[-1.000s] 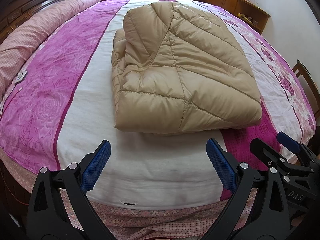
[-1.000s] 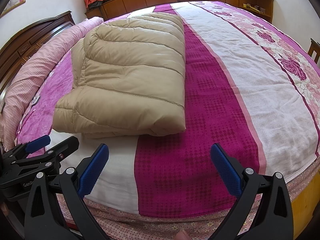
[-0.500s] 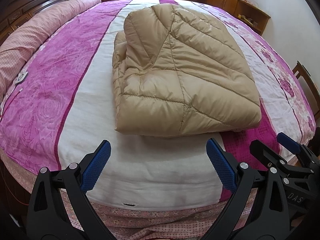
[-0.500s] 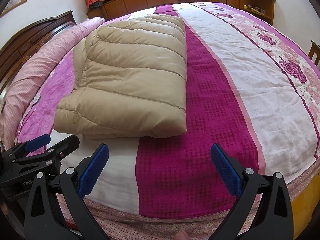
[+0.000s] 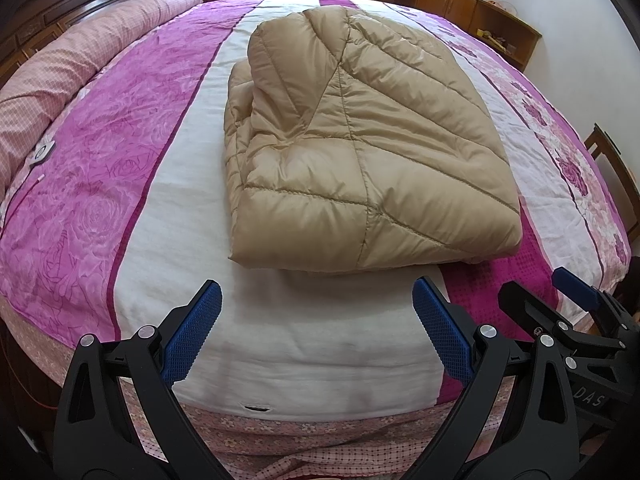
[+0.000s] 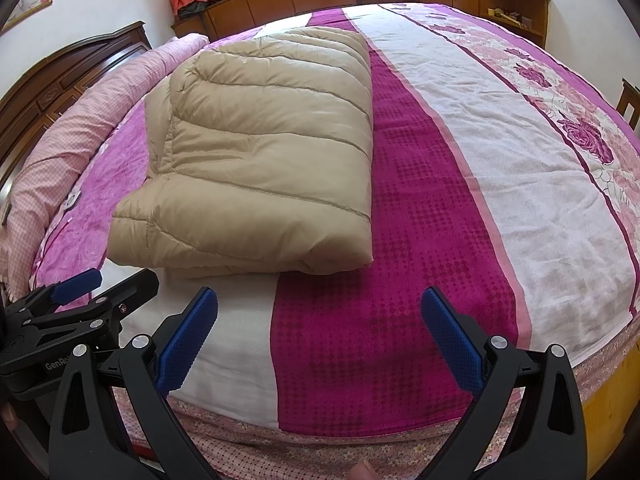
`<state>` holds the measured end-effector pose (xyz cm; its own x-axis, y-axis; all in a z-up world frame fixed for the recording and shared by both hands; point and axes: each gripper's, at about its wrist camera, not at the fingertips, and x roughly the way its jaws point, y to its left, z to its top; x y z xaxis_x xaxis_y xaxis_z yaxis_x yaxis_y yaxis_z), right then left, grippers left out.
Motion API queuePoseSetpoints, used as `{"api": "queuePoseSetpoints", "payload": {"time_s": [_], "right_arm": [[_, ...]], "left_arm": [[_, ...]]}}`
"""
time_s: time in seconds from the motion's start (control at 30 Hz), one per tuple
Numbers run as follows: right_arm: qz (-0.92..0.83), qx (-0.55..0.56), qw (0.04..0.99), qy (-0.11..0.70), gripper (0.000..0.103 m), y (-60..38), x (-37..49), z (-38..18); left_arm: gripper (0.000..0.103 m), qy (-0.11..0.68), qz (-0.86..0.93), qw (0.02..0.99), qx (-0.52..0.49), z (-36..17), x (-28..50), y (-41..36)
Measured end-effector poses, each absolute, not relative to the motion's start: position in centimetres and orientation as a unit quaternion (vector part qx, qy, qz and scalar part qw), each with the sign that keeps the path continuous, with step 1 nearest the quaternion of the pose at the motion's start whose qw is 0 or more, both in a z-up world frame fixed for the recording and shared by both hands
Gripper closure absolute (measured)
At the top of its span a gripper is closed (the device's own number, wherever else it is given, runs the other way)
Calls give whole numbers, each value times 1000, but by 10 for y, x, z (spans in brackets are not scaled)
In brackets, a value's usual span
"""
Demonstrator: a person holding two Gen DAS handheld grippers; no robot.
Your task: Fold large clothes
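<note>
Now, with my left gripper (image 5: pixel 316 334) and right gripper (image 6: pixel 320 336) both spread apart and empty at the bed's (image 5: pixel 312 364) near edge, I'd press the folded tan down jacket (image 5: pixel 352 152) lying mid-bed flat evenly.

The left gripper (image 5: pixel 316 332) has black plastic fingers with triangular cut-outs, silver round screw heads at the joints and blue knurled pads (image 5: pixel 191 336). The right gripper (image 6: pixel 320 334) is the same build, with blue pads (image 6: pixel 452 344). White letters "DAS" and "GenRo" mark the bodies.
</note>
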<state>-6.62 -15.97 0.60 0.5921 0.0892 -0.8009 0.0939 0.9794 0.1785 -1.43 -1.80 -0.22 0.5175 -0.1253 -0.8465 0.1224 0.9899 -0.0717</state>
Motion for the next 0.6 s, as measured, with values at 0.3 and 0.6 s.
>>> {"api": "queuePoseSetpoints", "payload": {"time_s": [0.3, 0.6], "right_arm": [[-2, 98, 887, 452, 5, -159, -66, 6], [-2, 100, 886, 452, 5, -160, -66, 7]], "left_arm": [[7, 487, -71, 870, -2, -2, -14, -18], [7, 486, -70, 871, -1, -2, -14, -19]]}}
